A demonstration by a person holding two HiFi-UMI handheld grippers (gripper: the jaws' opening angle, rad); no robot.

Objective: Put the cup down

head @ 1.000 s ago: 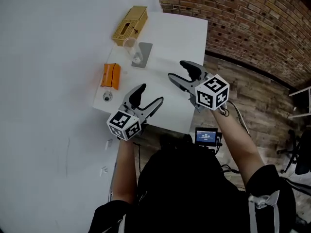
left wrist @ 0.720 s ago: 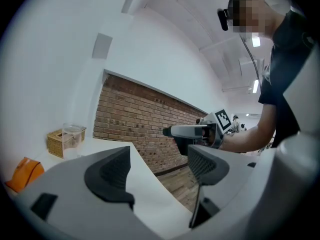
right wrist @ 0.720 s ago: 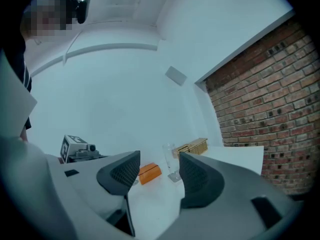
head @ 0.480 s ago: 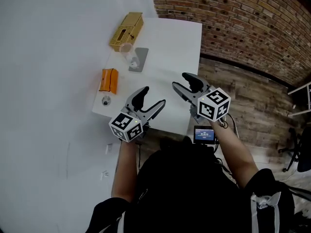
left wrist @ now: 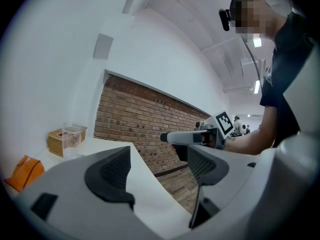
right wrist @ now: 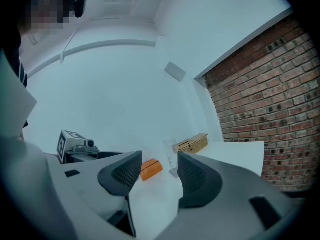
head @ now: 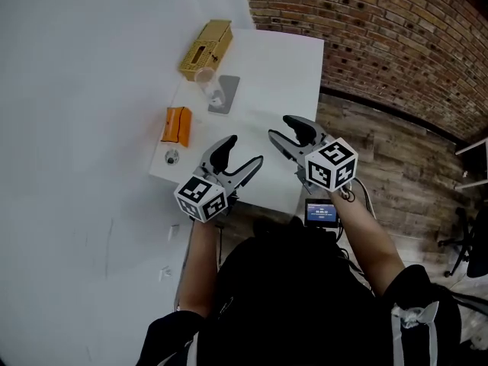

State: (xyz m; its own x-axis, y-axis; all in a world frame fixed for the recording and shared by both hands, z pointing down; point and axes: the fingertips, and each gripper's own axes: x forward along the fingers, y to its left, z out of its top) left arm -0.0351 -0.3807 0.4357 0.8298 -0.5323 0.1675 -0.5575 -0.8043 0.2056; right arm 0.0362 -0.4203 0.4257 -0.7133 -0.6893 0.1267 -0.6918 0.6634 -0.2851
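Observation:
The clear cup (head: pixel 204 78) stands upright at the far left of the white table (head: pixel 282 67), beside a grey mat (head: pixel 223 95); neither gripper touches it. In the right gripper view the cup (right wrist: pixel 171 154) shows far ahead, through the gap between the jaws. My left gripper (head: pixel 244 149) hovers over the table's near edge, open and empty. My right gripper (head: pixel 280 126) is held beside it, its jaws closing to a narrower gap with nothing between them. The left gripper view shows the cup (left wrist: pixel 71 136) far to the left and the right gripper (left wrist: pixel 192 136) crossing ahead.
A wicker box (head: pixel 206 48) sits behind the cup. An orange packet (head: pixel 178 126) and a small round object (head: pixel 171 156) lie along the table's left edge by the white wall. Wooden floor (head: pixel 381 151) and a brick wall lie to the right.
The right gripper's jaws have drawn closer together. Both grippers have shifted only slightly over the table's near edge. The cup has not moved.

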